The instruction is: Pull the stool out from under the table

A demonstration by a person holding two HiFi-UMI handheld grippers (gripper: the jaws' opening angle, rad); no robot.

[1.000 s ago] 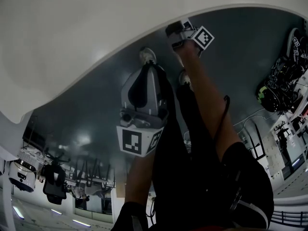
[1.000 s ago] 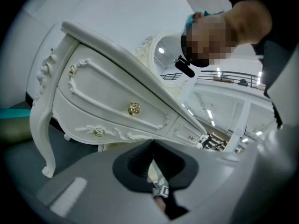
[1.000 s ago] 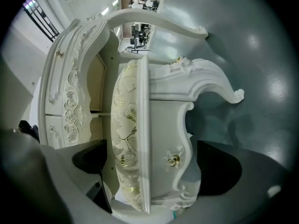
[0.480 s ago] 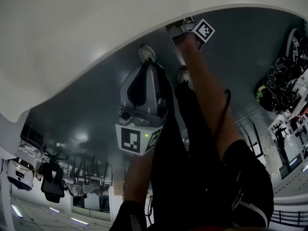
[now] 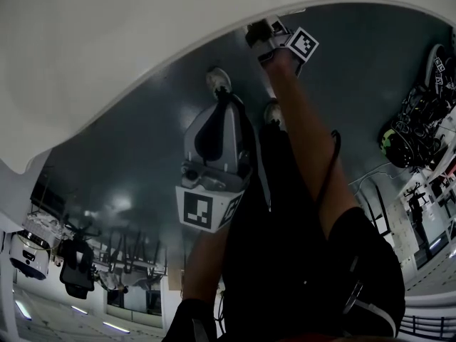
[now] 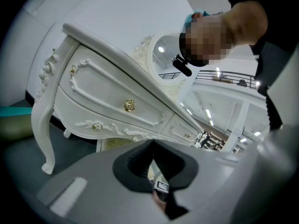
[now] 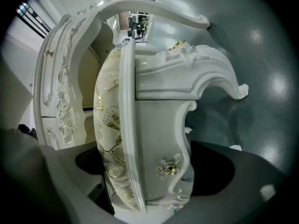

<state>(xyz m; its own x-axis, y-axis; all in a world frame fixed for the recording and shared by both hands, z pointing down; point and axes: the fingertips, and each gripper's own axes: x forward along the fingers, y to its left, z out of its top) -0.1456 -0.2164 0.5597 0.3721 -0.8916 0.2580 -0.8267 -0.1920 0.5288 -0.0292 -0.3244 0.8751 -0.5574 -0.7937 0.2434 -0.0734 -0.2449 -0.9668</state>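
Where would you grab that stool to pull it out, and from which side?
Probably take the stool by its near edge, from the open floor side, pinching cushion and carved apron together. That edge faces outward and is flat-sided; the curved leg would likely slip.

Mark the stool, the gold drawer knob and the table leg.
stool (image 7: 159, 122): right gripper view, white apron beside cushion.
gold drawer knob (image 6: 130, 105): left gripper view, knob's centre.
table leg (image 6: 39, 125): left gripper view, curved middle.

No text, label, brand or number is legible in any view; no readable signs either.
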